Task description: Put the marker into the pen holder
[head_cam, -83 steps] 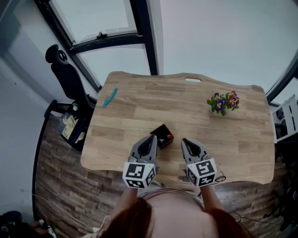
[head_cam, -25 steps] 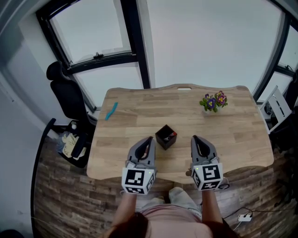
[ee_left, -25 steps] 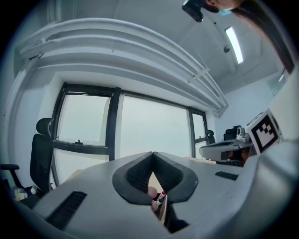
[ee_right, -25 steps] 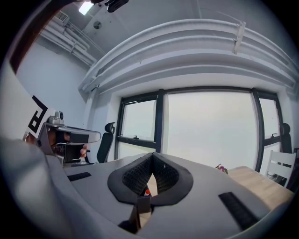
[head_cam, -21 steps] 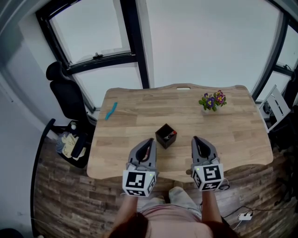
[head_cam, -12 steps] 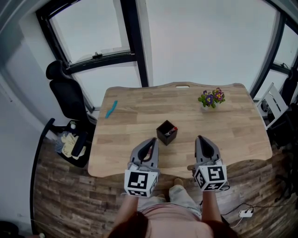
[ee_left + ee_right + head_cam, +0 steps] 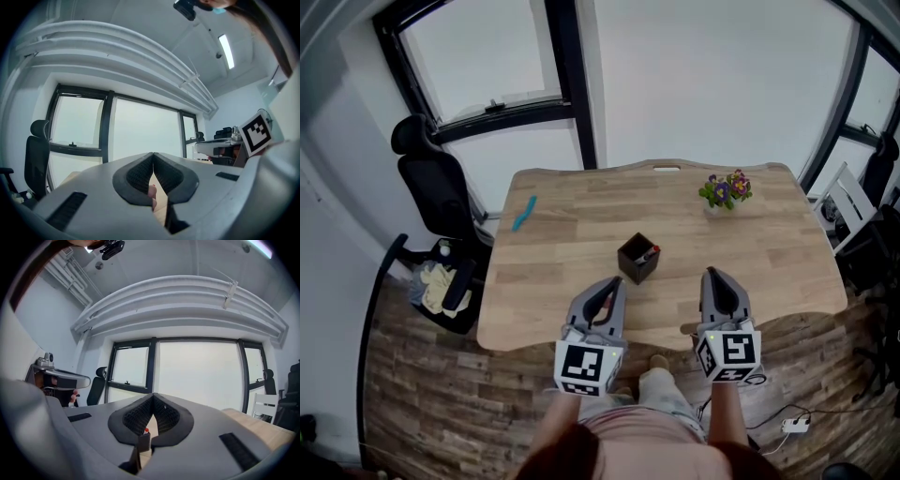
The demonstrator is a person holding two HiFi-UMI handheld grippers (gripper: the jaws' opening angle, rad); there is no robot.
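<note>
The table (image 7: 581,234) is pale matt wood-grain board, the floor (image 7: 422,375) darker wood-look planks, the pen holder (image 7: 636,259) matt black, and the left gripper (image 7: 615,281) and right gripper (image 7: 713,274) smooth matt grey plastic with ribbed black pads (image 7: 138,176).

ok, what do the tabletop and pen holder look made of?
Tabletop: light wood or wood-look laminate, matte. Plank seams and grain streaks show, but whether they are real or printed can't be told. Pen holder: black, square, dull finish with no glare. Likely plastic, but too small to be sure.
</note>
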